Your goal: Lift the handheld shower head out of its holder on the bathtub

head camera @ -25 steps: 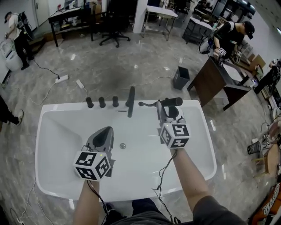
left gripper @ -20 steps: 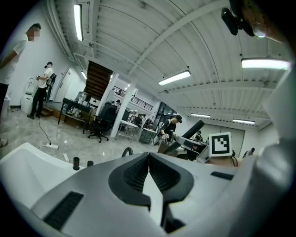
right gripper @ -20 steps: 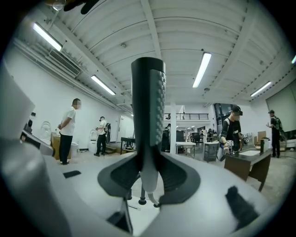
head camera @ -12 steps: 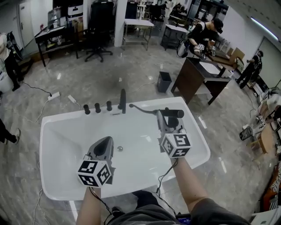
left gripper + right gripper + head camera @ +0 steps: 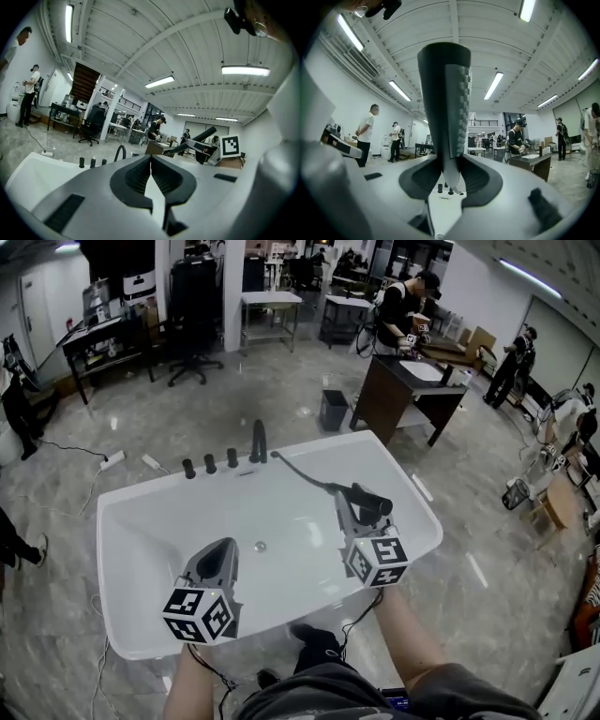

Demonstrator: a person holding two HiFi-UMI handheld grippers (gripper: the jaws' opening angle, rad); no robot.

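Observation:
The black handheld shower head point(image 5: 368, 502) hangs above the right half of the white bathtub point(image 5: 131, 521), with my right gripper point(image 5: 353, 500) shut on its handle. Its dark hose point(image 5: 305, 475) stretches back to the far rim beside the faucet point(image 5: 258, 441). In the right gripper view the shower head point(image 5: 446, 98) stands upright between the jaws, which press on its lower handle. My left gripper point(image 5: 225, 546) hovers over the tub's near left part, shut with nothing in it; its tips point(image 5: 151, 161) meet. From the left gripper view, the shower head point(image 5: 197, 139) shows to the right.
Three black knobs point(image 5: 210, 465) line the far rim left of the faucet. A drain point(image 5: 260, 546) sits in the tub floor. Beyond the tub are a dark bin point(image 5: 332, 410), a brown desk point(image 5: 403, 395), tables, a chair and several people. A power strip point(image 5: 111, 461) lies on the floor.
Both grippers have drawn back from the far rim toward me and risen. The shower head has come away from the rim with the right gripper, and its hose now stretches out.

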